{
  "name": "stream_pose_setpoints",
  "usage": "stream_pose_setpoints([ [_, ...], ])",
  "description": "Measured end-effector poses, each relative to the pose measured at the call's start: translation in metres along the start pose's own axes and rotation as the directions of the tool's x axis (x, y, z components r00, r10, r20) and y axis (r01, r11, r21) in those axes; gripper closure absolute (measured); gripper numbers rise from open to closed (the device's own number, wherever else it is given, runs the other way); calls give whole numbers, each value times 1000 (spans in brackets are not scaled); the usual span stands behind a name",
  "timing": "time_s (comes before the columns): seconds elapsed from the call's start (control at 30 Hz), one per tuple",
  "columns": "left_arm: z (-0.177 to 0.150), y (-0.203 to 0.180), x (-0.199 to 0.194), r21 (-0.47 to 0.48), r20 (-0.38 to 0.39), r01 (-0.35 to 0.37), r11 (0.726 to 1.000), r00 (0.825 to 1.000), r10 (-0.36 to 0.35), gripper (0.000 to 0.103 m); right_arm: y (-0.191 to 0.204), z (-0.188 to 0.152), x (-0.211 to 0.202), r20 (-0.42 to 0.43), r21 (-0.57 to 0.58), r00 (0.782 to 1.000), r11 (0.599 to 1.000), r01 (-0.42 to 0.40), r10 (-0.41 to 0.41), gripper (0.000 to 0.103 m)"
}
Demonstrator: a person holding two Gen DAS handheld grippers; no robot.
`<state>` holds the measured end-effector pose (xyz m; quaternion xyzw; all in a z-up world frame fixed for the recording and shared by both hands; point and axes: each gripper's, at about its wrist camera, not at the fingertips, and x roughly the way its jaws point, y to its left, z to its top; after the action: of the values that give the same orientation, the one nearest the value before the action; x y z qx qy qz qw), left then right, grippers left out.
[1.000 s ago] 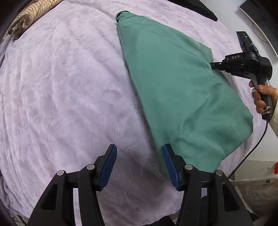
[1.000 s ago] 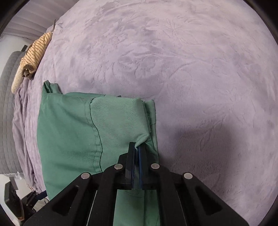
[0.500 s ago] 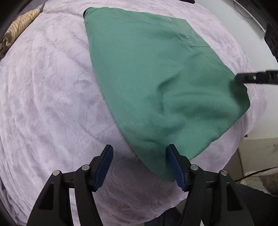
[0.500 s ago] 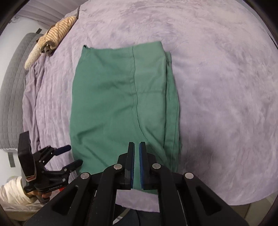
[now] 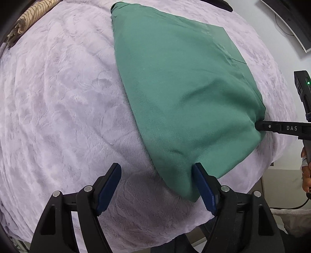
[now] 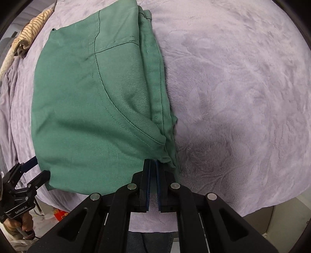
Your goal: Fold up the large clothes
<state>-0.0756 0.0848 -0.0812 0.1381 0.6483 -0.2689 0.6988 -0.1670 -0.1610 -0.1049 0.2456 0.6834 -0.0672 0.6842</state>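
Observation:
A folded green garment lies on the lilac plush bedspread; it also shows in the right wrist view. My left gripper is open, its jaws straddling the garment's near corner, one blue pad touching the cloth edge. My right gripper is shut on the garment's near corner beside the layered hem. It shows in the left wrist view at the cloth's right edge. The left gripper shows in the right wrist view at the garment's lower left.
A striped beige cloth lies at the far left of the bed, also in the right wrist view. The bed's near edge drops off just ahead of the right gripper. A dark monitor stands at the far right.
The right gripper came back in to the garment's near corner and is pinching the cloth again. The left gripper moved closer to the near left corner, still open.

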Motion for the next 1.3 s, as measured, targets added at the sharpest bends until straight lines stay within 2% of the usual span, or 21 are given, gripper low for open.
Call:
stream_pose_setpoints([
  [0.17, -7, 9, -9, -10, 4, 7, 1000, 1000, -7, 26, 9, -2, 0, 15, 2, 999, 999, 44, -44, 97],
  [0.3, -8, 9, -18, -9, 10, -23, 1000, 1000, 23, 26, 21, -4, 1, 17, 7, 998, 998, 68, -68, 96],
  [0.57, -9, 11, -32, -78, 18, -103, 992, 994, 104, 26, 24, 3, 2, -3, 0, 999, 999, 36, -36, 96],
  [0.63, -11, 15, -34, -117, 16, -108, 987, 994, 111, 0, 21, 5, 1, -9, -13, 1000, 1000, 20, -20, 96],
  [0.77, -15, 14, -35, -143, 9, -126, 982, 992, 128, 0, 16, 7, 0, -12, -33, 1000, 999, -7, 7, 96],
  [0.9, -17, 10, -22, -162, -34, -146, 976, 989, 143, 0, 15, 11, 4, -25, -61, 1000, 998, -11, 9, 96],
  [1.03, -19, 20, -14, -243, -57, -85, 966, 996, 73, 0, 18, 14, 2, -34, -87, 999, 996, -15, 12, 96],
  [1.1, -19, 25, -13, -267, -75, -95, 959, 994, 78, 0, 17, 13, -5, -29, -87, 999, 996, -31, 28, 95],
  [1.17, -20, 24, -17, -269, -79, -142, 953, 989, 125, 0, 14, 12, -13, -24, -75, 998, 996, -56, 54, 75],
  [1.2, -20, 22, -20, -263, -72, -170, 950, 985, 156, 0, 14, 11, -18, -18, -75, 998, 995, -67, 66, 48],
  [1.23, -19, 19, -23, -255, -64, -191, 948, 981, 181, 0, 15, 10, -24, -13, -81, 997, 994, -73, 72, 28],
  [1.3, -18, 15, -32, -238, -44, -224, 945, 975, 220, 0, 19, 9, -35, -8, -102, 997, 991, -82, 81, 26],
])
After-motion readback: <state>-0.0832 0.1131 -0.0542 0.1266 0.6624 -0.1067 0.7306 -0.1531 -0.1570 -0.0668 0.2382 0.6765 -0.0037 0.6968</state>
